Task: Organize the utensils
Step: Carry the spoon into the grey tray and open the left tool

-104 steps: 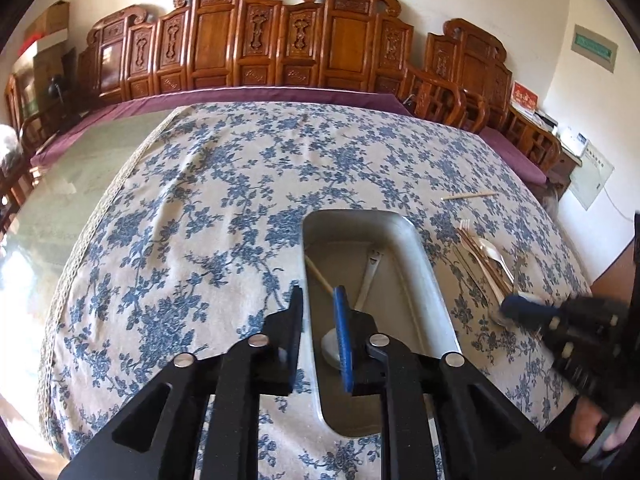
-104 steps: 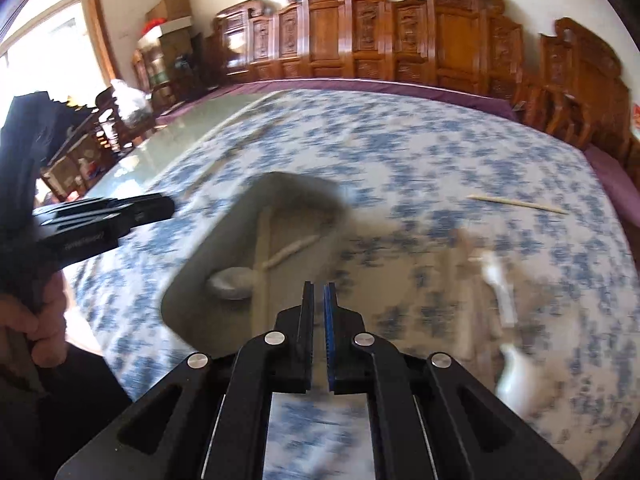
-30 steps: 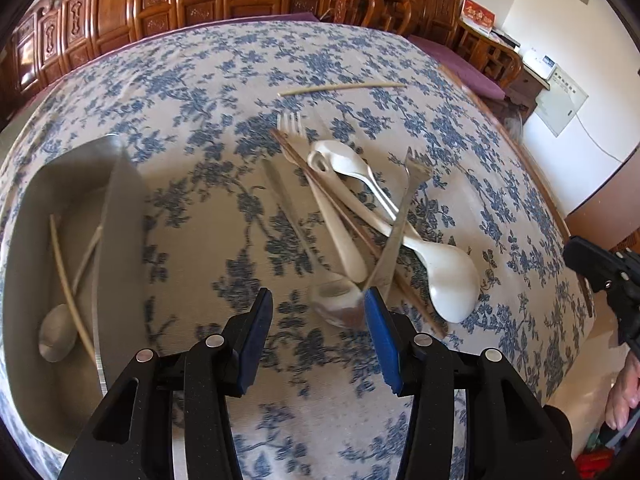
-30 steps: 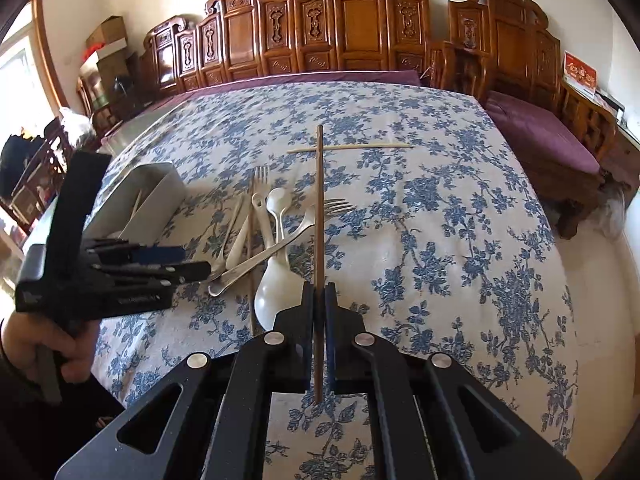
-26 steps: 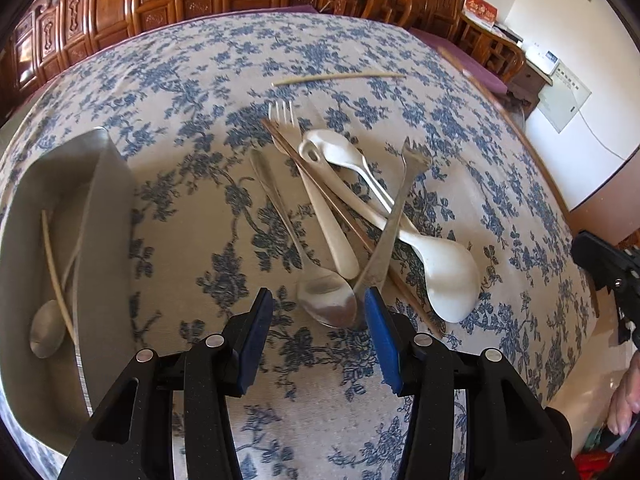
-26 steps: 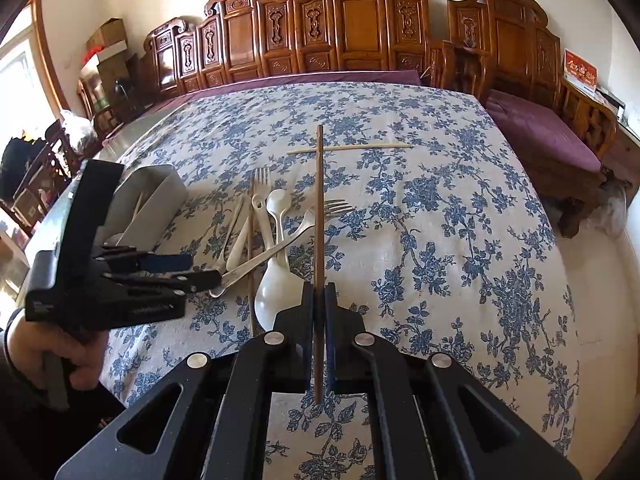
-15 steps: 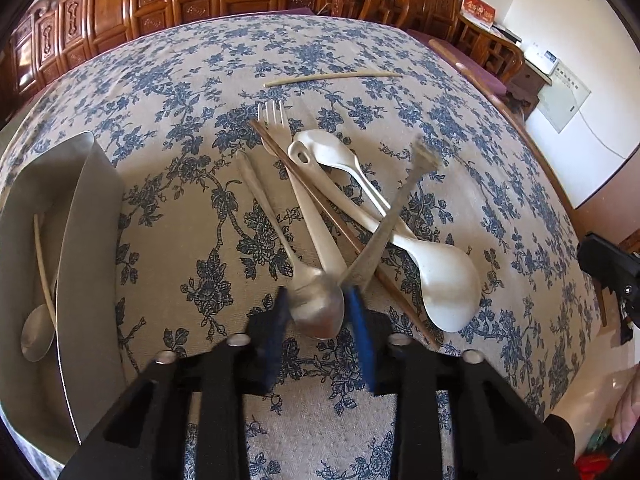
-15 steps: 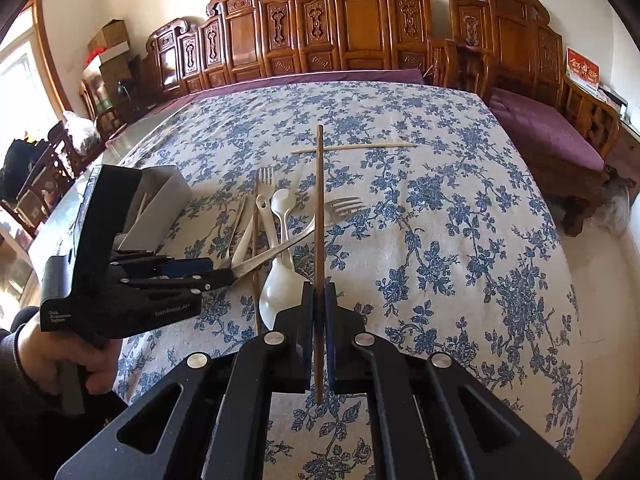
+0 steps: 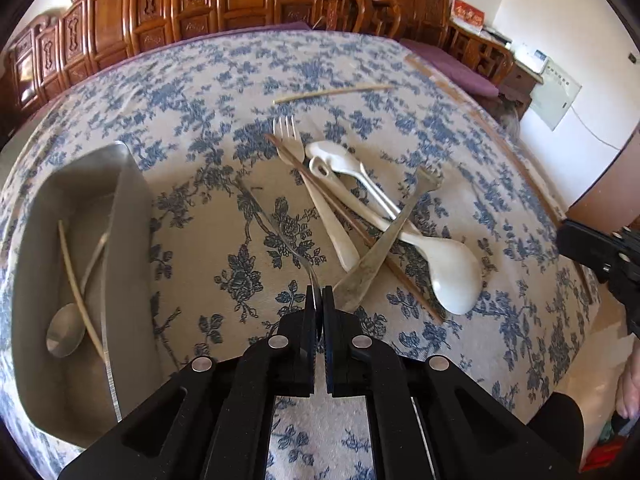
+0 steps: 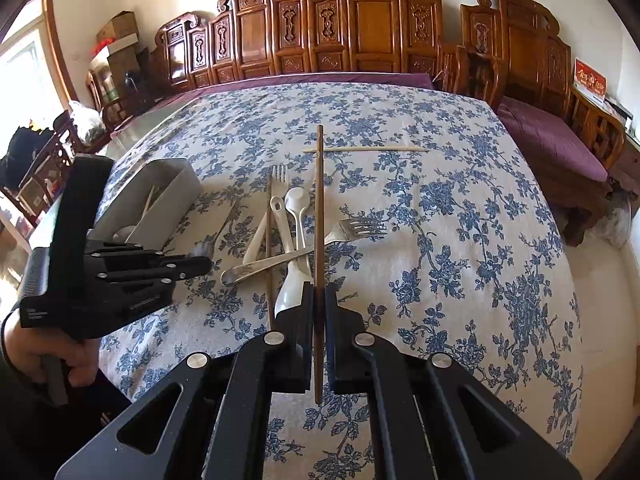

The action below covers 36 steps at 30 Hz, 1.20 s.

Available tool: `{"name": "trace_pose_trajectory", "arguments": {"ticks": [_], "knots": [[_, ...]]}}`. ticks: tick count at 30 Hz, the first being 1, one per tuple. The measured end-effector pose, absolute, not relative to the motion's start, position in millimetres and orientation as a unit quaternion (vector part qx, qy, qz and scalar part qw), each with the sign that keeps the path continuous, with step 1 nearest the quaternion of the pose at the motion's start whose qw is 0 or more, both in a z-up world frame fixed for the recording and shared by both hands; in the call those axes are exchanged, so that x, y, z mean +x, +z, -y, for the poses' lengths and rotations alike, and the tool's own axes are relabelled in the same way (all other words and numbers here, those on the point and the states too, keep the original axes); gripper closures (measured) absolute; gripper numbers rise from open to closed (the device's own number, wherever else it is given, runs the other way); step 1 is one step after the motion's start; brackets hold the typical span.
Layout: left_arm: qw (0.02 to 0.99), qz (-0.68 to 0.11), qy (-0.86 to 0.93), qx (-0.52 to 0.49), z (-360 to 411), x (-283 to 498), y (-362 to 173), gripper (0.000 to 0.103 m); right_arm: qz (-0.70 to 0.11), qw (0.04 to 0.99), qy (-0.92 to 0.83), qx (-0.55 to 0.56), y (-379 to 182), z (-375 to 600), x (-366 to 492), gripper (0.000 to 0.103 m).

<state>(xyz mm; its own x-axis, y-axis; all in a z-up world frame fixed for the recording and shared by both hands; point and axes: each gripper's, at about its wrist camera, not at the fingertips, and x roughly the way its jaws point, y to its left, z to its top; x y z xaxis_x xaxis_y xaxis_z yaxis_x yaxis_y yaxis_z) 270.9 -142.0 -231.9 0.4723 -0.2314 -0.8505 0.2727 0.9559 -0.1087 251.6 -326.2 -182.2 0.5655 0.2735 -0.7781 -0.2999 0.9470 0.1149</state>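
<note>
Utensils lie in a loose pile on the counter (image 9: 200,216), which is spread with a blue-flowered cloth, and one of them has just been taken up. A second ago the left hand-held gripper (image 9: 319,296) stood wide around the bowl of a metal spoon (image 9: 276,224); now its jaws have come together on that bowl, and the spoon's thin handle runs away from the fingers over the cloth. The right hand-held gripper (image 10: 319,292) is unchanged, clamped narrow on a dark chopstick (image 10: 319,200) that points straight ahead.

Left in the pile are a fork (image 9: 316,196), two white spoons (image 9: 440,264), a second metal fork (image 9: 384,240) lying across them and another dark chopstick (image 9: 352,224). A pale chopstick (image 9: 332,93) lies apart, farther back. The grey tray (image 9: 132,248) at the left already holds a spoon (image 9: 66,330) and a pale chopstick (image 9: 78,284).

Both grippers are therefore loaded, and I judge the next step to be carrying the spoon over to the tray. Held only by its bowl, it may swing or slip.
</note>
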Motion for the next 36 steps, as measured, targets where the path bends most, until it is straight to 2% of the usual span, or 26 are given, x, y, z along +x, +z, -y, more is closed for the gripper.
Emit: {"name": "trace_pose_trajectory", "arguments": {"ticks": [20, 36], "knots": [[0.884, -0.431, -0.174, 0.046, 109.1, 236.3, -157.5, 0.102, -0.424, 0.884, 0.194, -0.041, -174.4, 288.5, 237.7, 0.097], [0.881, -0.444, -0.161, 0.021, 38.7, 241.6, -161.6, 0.101, -0.424, 0.881, 0.202, -0.047, -181.7, 262.9, 231.2, 0.097]]}}
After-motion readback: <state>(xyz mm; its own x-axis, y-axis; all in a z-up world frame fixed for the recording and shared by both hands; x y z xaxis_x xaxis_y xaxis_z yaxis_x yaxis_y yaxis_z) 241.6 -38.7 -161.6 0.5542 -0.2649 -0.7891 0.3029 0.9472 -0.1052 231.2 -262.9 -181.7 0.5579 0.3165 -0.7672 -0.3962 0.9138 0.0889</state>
